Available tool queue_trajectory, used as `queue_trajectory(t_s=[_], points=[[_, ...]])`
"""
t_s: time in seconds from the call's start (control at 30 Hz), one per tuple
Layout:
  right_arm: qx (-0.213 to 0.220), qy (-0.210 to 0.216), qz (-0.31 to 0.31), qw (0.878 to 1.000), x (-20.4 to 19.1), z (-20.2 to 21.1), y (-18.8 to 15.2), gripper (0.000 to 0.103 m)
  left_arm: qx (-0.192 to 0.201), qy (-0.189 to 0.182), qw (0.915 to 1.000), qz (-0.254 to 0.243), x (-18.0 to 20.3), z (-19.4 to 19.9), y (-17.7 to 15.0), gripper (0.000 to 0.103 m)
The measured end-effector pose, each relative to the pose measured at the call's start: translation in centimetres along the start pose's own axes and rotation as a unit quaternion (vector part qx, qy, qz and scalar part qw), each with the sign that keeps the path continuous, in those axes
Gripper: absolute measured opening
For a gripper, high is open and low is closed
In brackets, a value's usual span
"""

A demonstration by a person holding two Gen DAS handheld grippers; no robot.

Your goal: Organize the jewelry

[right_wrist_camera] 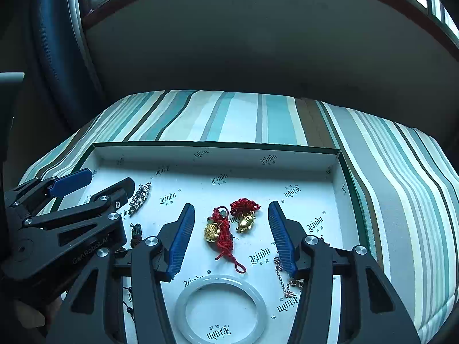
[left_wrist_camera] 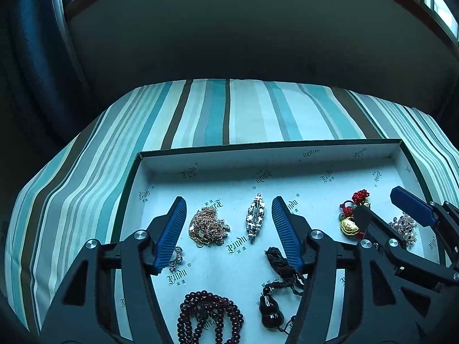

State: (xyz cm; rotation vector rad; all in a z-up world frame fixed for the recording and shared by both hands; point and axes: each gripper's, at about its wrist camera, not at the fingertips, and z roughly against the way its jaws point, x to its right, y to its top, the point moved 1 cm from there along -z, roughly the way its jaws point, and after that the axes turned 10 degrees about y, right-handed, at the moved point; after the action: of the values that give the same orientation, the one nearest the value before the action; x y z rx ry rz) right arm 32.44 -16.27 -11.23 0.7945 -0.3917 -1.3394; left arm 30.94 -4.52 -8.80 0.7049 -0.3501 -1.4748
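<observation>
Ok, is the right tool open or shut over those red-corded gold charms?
Open. The right tool has its blue pads spread well apart, with the red-corded gold charms lying untouched between them on the tray.

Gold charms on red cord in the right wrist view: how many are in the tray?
2. A round gold charm lies on the long red cord, and a gold turtle-like charm lies to its right below a red knot. Others may be hidden behind the gripper bodies.

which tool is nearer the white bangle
Right. The right tool hangs open just above the white bangle; the left tool sits off toward the tray's far-left side.
</observation>
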Motion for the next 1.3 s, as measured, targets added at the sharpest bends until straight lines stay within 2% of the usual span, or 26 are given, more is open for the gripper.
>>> queue_trajectory(t_s=[0.37,0.73,0.83,0.9,1.3], points=[[0.039,-0.022,0.010,0.999,-1.4,5.7,-1.6,0.066,0.038,0.000,0.9990,0.024,-2.0,5.4,-2.0,0.077],[0.039,-0.024,0.029,0.999,-4.1,11.7,-7.1,0.073,0.063,-0.005,0.9967,0.050,-4.1,12.7,-8.1,0.087],[0.042,-0.023,0.033,0.998,-4.7,13.1,-7.9,0.073,0.072,0.017,0.9964,0.040,-4.2,14.5,-9.4,0.092],[0.046,-0.024,0.036,0.998,-5.0,14.1,-8.4,0.073,0.082,0.027,0.9955,0.040,-4.4,15.8,-10.1,0.093],[0.086,-0.032,0.046,0.995,-6.1,19.4,-9.6,0.074,0.113,0.024,0.9917,0.057,-6.5,21.1,-12.0,0.094]])
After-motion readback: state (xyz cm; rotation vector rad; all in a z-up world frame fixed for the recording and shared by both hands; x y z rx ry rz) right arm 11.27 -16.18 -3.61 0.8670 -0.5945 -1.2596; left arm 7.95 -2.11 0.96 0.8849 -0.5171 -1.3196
